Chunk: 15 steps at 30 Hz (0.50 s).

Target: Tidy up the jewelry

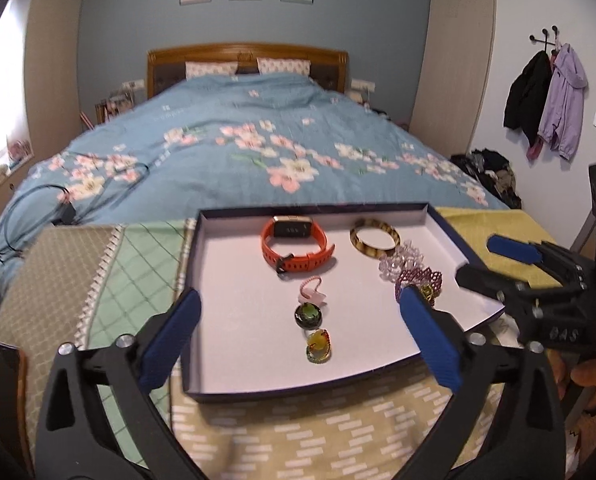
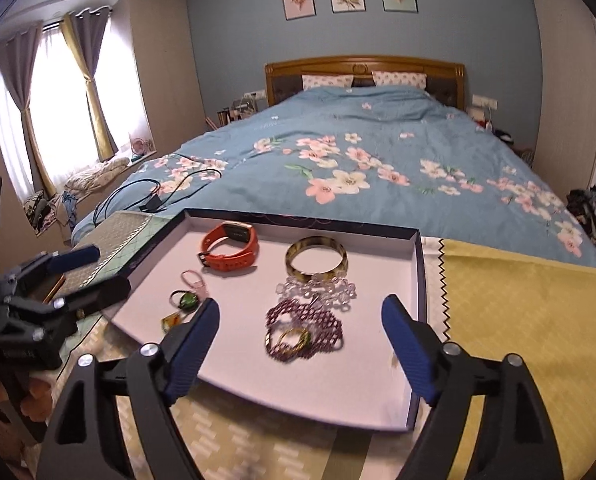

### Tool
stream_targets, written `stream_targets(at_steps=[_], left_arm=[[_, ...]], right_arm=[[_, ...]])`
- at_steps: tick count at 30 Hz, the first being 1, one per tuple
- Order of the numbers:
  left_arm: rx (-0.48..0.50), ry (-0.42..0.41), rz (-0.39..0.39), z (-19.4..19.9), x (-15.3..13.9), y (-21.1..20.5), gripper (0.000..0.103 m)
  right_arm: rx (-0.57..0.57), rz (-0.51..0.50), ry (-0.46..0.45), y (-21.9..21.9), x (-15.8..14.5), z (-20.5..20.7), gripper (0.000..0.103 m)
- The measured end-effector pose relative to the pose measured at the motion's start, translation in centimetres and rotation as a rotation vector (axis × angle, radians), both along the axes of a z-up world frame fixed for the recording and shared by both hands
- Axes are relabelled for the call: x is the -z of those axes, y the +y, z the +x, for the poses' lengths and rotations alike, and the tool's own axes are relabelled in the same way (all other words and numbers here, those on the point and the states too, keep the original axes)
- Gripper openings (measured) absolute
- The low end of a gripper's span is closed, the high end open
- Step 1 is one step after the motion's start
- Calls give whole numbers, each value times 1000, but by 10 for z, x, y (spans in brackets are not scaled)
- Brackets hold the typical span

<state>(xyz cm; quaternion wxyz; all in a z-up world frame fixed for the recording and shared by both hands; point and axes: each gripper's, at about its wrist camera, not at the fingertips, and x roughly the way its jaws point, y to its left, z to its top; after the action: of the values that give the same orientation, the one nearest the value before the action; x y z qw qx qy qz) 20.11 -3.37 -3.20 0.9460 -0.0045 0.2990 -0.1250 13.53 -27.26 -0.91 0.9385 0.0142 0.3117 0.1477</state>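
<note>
Both the left gripper point(image 1: 299, 334) and right gripper point(image 2: 299, 338) hover with fingers apart and empty. Beyond the right fingers lies the purple beaded bracelet point(image 2: 303, 326) in the tray point(image 2: 415, 276); I judge lowering squarely over it is best.

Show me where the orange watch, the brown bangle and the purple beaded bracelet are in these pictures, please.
orange watch point(image 1: 298, 246): left wrist view, on its strap near the buckle.
brown bangle point(image 2: 316, 259): right wrist view, on the near rim.
purple beaded bracelet point(image 2: 303, 322): right wrist view, on its beaded band.
</note>
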Motion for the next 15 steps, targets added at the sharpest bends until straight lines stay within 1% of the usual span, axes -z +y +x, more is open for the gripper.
stream_targets(at_steps=[2,3,7,9,11,12,15], left_arm=[[-13,-38,10,-14,-6,3,98],[-17,-52,18,-20,-9,4,98],[-61,-126,23,-49,-20,13,98],[-74,-165,31,-65,-25,16,98],[-89,-205,34,-80,-29,18,98],[-93,-226,30,-89,-31,20,98],[-103,-272,9,-110,-36,26,98]], right_arm=[[11,-2,-35,0,-3,-13,94],[19,1,-60,0,-6,-21,96],[41,-14,-131,2,-12,-44,96],[51,-7,-150,2,-14,-53,96],[69,-14,-200,2,-17,-67,96],[83,-23,-232,2,-18,-76,96],[105,-28,-272,2,-20,-92,96]])
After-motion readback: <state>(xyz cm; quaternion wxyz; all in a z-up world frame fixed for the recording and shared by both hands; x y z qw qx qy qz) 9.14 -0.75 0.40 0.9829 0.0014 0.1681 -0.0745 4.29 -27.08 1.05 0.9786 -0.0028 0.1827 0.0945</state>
